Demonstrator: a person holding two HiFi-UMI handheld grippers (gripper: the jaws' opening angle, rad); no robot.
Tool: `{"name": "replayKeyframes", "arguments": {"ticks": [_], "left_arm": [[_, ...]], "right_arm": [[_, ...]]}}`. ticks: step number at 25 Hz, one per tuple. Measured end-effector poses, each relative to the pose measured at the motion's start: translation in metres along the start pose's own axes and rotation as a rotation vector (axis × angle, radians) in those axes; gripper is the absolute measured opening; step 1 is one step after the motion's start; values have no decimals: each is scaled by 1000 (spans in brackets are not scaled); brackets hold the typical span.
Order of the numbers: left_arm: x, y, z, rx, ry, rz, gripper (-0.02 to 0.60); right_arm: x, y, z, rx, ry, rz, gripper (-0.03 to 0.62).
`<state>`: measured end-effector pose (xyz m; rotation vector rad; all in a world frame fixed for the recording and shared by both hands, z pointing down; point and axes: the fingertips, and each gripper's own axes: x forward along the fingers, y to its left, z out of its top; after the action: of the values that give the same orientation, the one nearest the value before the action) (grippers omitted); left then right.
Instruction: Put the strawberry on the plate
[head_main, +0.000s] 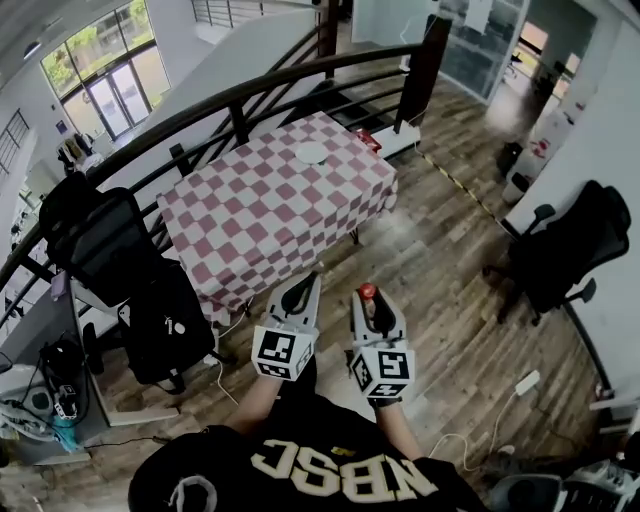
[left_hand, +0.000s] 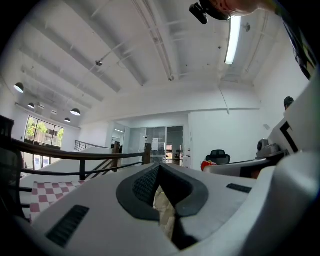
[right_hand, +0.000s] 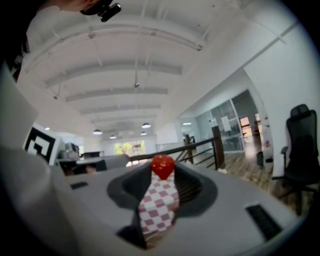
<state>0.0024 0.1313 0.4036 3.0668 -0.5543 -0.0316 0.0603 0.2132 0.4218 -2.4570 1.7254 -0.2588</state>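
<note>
Since the strawberry (right_hand: 162, 166), small and glossy red, is likely light, soft and easily bruised, we grip it by its sides at the tips of the right gripper's (head_main: 368, 297) fingers (right_hand: 192, 187), well apart from the plate (head_main: 312, 153) on the worktop (head_main: 250, 215), while the left gripper's (head_main: 301, 288) fingers are closed, empty.

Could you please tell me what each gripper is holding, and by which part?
The right gripper grips the strawberry by its sides; the left gripper holds nothing.
</note>
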Motion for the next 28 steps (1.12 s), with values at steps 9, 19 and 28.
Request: {"name": "replayKeyframes", "arguments": {"ticks": [9,19,28], "left_arm": [[78,93,39,-7,-67,-11,9],[99,247,-10,-80,-28,115,9],[156,279,-46,-143,38,123,9]], "right_arm": [[147,-3,39,-28,21,-11,147],[280,66,-11,-114,72,63,147],[341,43,-34,-88,131,127,147]]}}
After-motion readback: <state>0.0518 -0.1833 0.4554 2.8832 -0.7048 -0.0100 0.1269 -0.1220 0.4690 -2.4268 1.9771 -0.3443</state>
